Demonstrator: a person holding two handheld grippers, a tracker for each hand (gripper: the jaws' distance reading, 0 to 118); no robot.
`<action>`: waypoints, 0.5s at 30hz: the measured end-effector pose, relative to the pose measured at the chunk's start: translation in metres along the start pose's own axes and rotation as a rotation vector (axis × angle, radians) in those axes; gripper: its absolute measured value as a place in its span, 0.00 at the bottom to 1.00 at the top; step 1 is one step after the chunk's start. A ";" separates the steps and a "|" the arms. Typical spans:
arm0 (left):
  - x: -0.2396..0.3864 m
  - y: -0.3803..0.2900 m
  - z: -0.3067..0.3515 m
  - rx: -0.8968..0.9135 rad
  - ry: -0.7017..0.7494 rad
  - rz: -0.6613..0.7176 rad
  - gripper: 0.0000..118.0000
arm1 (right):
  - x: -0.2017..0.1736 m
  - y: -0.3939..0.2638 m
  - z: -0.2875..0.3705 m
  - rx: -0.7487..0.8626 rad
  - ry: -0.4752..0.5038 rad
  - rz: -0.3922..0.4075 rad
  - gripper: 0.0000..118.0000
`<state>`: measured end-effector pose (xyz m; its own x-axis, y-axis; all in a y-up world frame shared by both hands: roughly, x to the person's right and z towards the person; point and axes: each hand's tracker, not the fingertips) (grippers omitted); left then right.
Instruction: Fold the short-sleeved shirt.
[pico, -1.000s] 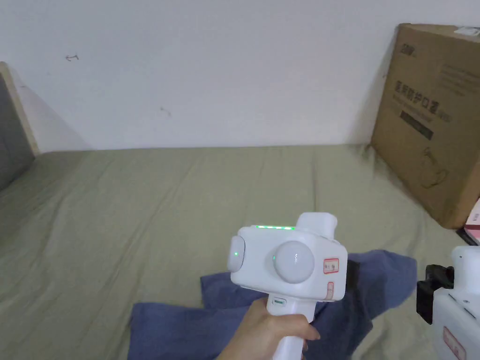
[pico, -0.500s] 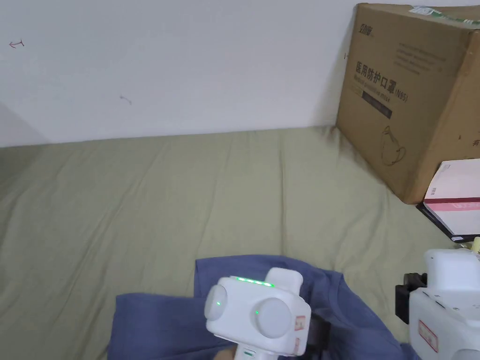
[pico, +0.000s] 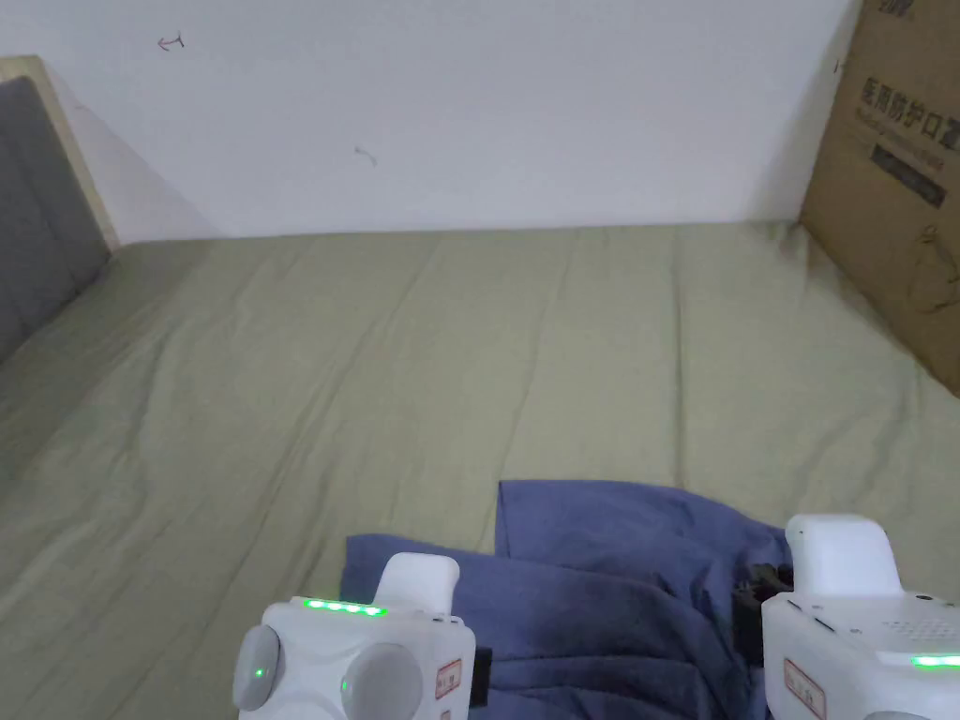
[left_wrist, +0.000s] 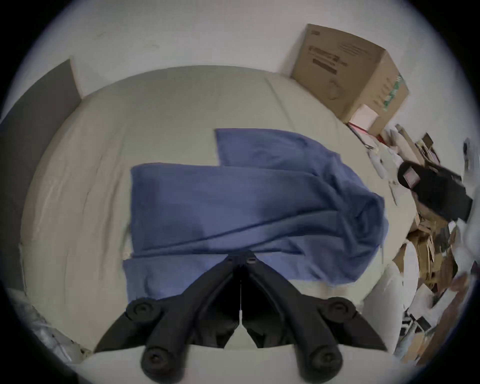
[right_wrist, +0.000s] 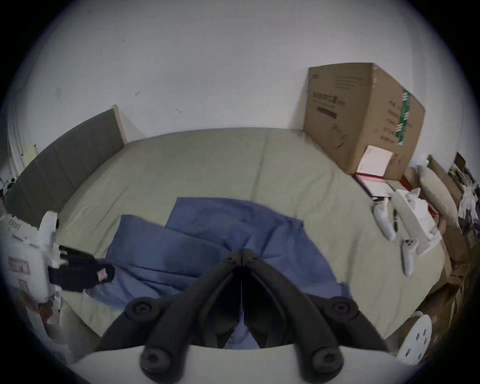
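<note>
shirt (pico: 600, 572): in the head view its near part runs under the picture's bottom edge and behind both gripper bodies
left gripper (left_wrist: 241, 256): jaws drawn together at the shirt's near fold; whether cloth lies between them is hidden
right gripper (right_wrist: 241, 253): jaws together over the shirt; any pinch is hidden
cardboard box (pico: 895, 187): right of the shirt; cropped by the head view's edge
clutter (left_wrist: 428, 259): right of the shirt; blurred

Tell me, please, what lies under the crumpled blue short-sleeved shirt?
The blue short-sleeved shirt lies on the olive-green bed sheet. Anything beneath its bunched folds is covered and cannot be seen.
</note>
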<state>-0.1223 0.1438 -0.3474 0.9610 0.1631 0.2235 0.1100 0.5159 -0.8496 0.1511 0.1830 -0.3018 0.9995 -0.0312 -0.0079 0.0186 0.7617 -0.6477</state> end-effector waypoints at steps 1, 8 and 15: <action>-0.009 0.005 -0.003 0.019 0.017 0.022 0.00 | -0.003 0.000 -0.004 -0.009 0.006 0.004 0.00; -0.079 0.086 -0.054 0.051 0.091 0.161 0.78 | -0.013 0.006 -0.038 -0.056 0.043 0.005 0.00; -0.111 0.112 -0.126 -0.070 0.183 0.143 0.74 | -0.014 0.017 -0.058 -0.074 0.044 0.007 0.00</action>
<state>-0.1841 0.0772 -0.5277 0.9973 0.0722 0.0134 -0.0196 0.4374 -0.8991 0.1358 0.1581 -0.3570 0.9974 -0.0559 -0.0454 0.0079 0.7118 -0.7024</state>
